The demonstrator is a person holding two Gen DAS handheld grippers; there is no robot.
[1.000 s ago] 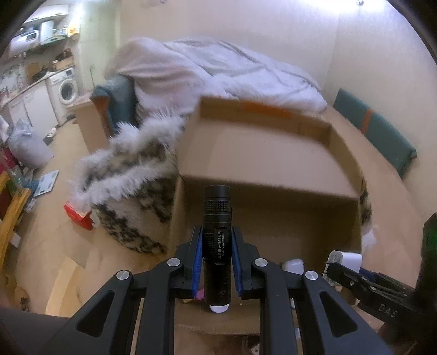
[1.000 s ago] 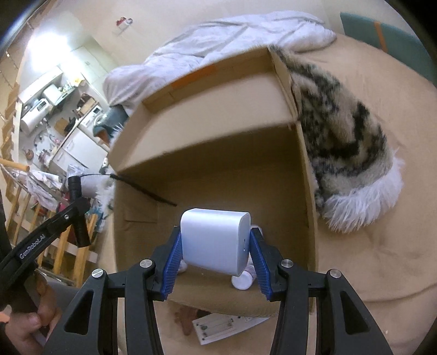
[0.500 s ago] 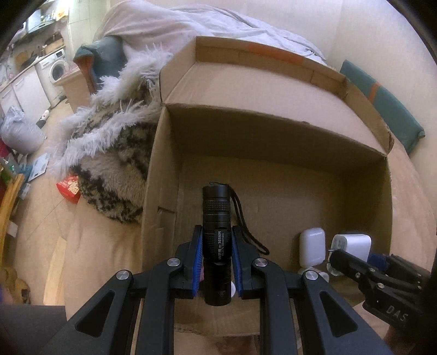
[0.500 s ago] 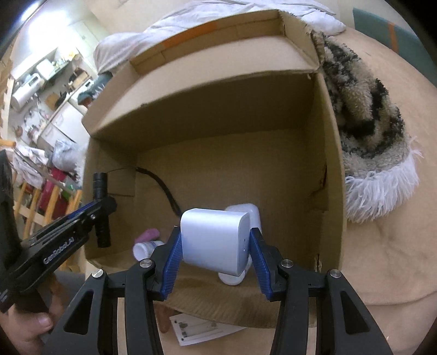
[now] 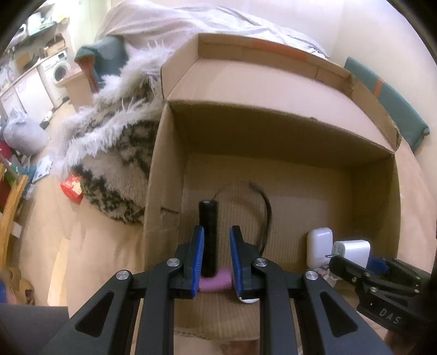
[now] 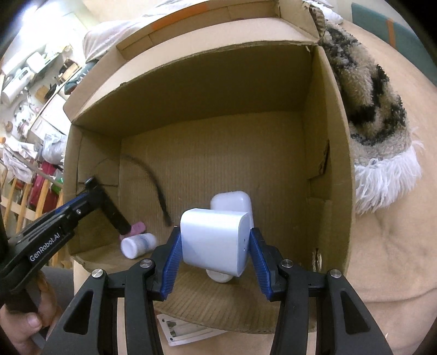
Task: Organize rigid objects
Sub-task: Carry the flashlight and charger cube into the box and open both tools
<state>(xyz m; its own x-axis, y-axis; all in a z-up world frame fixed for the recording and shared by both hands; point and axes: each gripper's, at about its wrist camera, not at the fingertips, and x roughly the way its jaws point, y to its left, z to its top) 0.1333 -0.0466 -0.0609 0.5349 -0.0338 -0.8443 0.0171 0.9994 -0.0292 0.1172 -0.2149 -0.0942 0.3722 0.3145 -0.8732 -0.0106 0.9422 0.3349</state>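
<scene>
The left tongs (image 5: 214, 255) had just spread, dropping the black cylindrical flashlight (image 5: 208, 237) into the brown cardboard box (image 5: 273, 131); the right tongs (image 6: 214, 252) still clamped the white plastic charger block (image 6: 215, 240) above it, apparently next.

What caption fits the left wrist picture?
Left gripper open around a black flashlight inside the cardboard box.

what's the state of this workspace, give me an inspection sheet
surface: beige cushion under an open box
job's things: flashlight in box, end on pink item; charger held; earbud case and bottle inside
clutter: paper under box edge; fur blanket beside it
grippers: left gripper open around flashlight; right gripper shut on charger
cables: nothing seen, only flashlight strap
surroundings: washing machine, bedding
</scene>
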